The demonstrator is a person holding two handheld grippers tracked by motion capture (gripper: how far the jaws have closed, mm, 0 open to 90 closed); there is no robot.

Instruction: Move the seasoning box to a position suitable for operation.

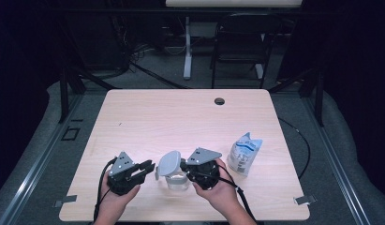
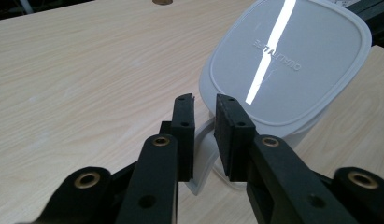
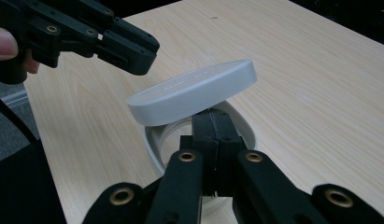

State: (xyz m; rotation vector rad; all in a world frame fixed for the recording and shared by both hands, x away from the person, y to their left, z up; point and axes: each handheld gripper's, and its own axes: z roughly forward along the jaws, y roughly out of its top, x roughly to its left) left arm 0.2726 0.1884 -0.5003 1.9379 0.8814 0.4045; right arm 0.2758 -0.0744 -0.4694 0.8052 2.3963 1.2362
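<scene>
A clear container (image 1: 177,182) stands near the table's front edge with a grey rounded lid (image 1: 170,162) lying tilted on top of it. My right gripper (image 1: 183,165) comes in from the right. In the right gripper view its jaws (image 3: 213,116) are shut on the container's rim (image 3: 152,144), just under the raised lid (image 3: 194,91). My left gripper (image 1: 149,165) is at the lid's left edge. In the left gripper view its jaws (image 2: 204,100) stand a little apart, and a thin pale edge below the lid (image 2: 283,65) runs between them without visible pressure. The left gripper (image 3: 143,51) hovers over the lid's low end.
A white and blue pouch (image 1: 245,153) stands to the right of the right hand. A round cable hole (image 1: 219,101) sits near the table's far edge. Chairs and a desk leg stand on the floor beyond the light wooden table (image 1: 181,117).
</scene>
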